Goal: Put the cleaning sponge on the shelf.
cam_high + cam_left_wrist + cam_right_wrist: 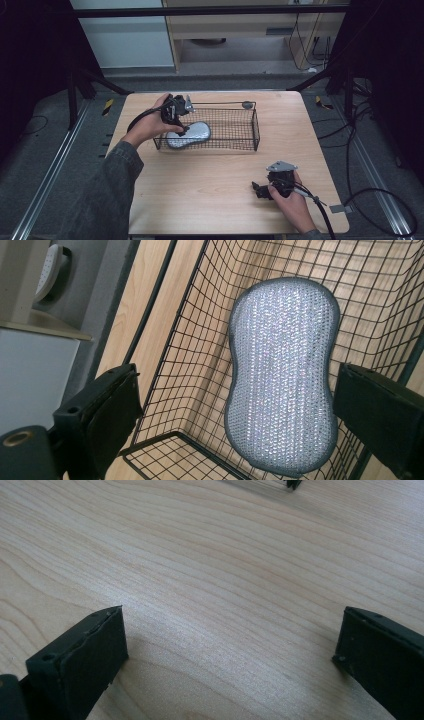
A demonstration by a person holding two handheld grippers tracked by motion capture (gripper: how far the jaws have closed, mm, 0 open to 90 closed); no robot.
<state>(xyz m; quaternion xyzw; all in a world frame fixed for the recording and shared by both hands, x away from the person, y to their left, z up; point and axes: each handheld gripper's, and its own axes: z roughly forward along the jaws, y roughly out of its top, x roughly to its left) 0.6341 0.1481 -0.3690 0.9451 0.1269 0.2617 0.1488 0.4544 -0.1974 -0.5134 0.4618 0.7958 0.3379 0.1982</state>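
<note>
Silvery knit scrub pad (282, 375), dark-grey edging, peanut-shaped, flat in wire basket (190, 340)

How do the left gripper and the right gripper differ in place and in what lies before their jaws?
The left gripper hangs over the wire basket at the table's far side; the right gripper sits low at the near right of the wooden table. Between the left gripper's jaws lies the silver scrubbing pad, untouched inside the basket; between the right gripper's jaws lies bare wood. Both stand open, holding nothing.
</note>
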